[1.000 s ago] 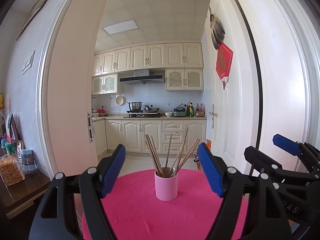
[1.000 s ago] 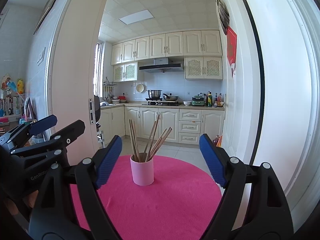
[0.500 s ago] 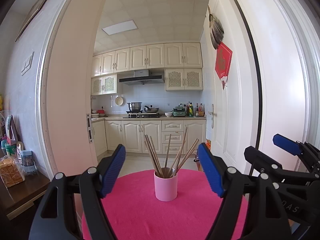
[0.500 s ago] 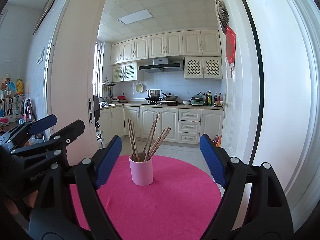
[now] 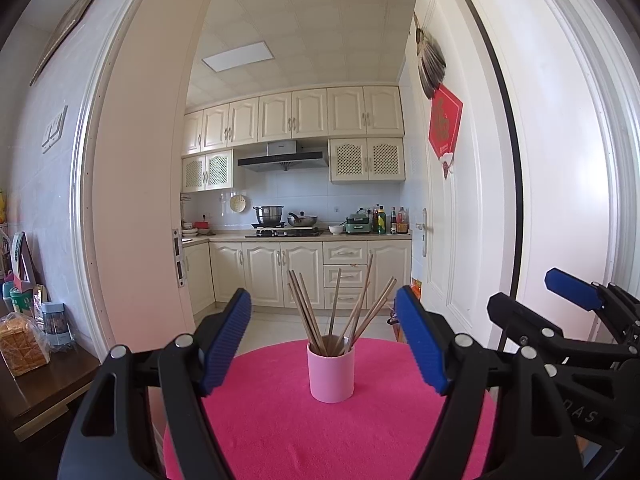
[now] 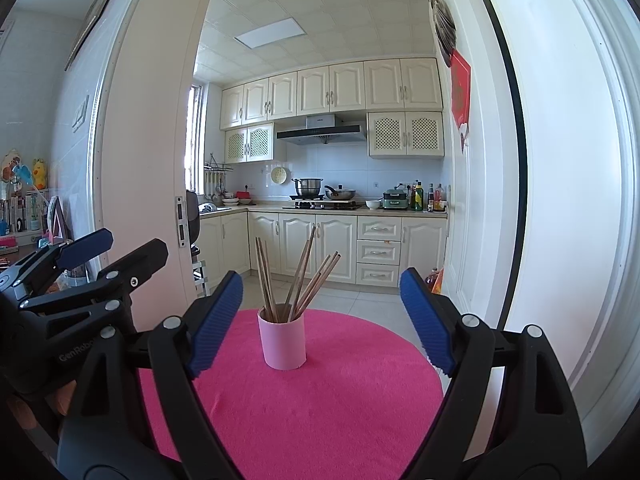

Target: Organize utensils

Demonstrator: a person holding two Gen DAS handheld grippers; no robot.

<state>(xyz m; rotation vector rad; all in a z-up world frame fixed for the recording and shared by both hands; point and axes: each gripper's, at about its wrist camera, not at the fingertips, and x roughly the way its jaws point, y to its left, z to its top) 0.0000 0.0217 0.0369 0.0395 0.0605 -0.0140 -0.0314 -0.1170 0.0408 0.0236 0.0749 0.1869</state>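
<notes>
Left wrist view
Chopsticks (image 5: 340,312): brown sticks standing in a pink cup (image 5: 331,372), long axes near upright, tips fanned upward; the left ones lean left, the right ones lean right toward the door.
Cup place: upright on the pink round bench (image 5: 280,420), toward its far side, centred between the two blue pads.
Left claw (image 5: 324,344): spread wide, holding nothing, well short of the cup.
Right claw (image 5: 532,300): seen from the side at the right edge, blue pad raised; its jaws stand apart.
Writing: letters "DAS" on the right tool's black body; a red hanging (image 5: 445,125) on the door carries gold characters too small to read.

Right wrist view
Chopsticks (image 6: 294,280): same bundle, two sticks nearly vertical at left, the others tilted up and to the right.
Cup (image 6: 282,344): upright on the bench (image 6: 320,400), left of centre between the pads.
Right claw (image 6: 320,312): spread wide, empty, apart from the cup.
Left claw (image 6: 120,246): at the left edge, jaws parted.
Writing: "GenRobo" partly readable on the left tool.
</notes>
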